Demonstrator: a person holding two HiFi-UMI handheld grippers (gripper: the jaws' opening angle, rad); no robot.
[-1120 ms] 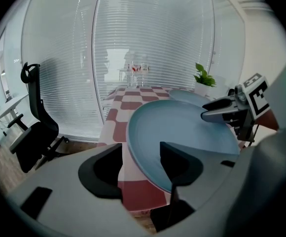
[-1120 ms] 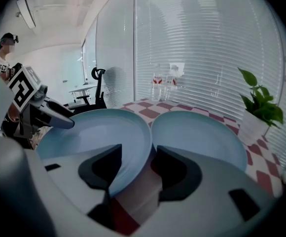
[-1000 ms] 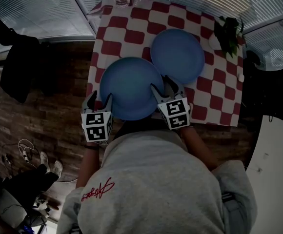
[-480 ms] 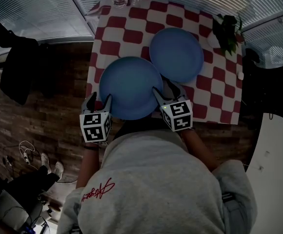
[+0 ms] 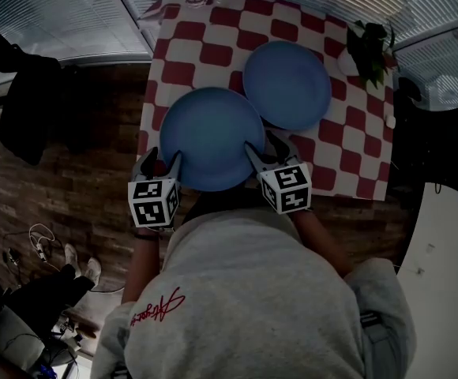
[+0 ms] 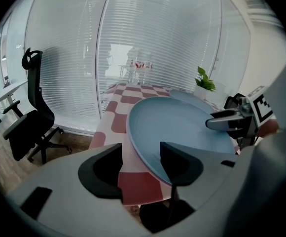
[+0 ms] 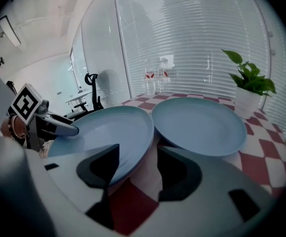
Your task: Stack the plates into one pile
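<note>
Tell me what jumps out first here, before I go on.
Two blue plates lie on the red-and-white checked tablecloth: the near plate and the far plate, side by side, not yet stacked. The left gripper and right gripper flank the near plate, fingers open around its rim.

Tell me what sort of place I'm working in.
Most likely an office or meeting room: glass walls with slatted blinds, a black swivel office chair, and a small table under a red-and-white checked cloth.
</note>
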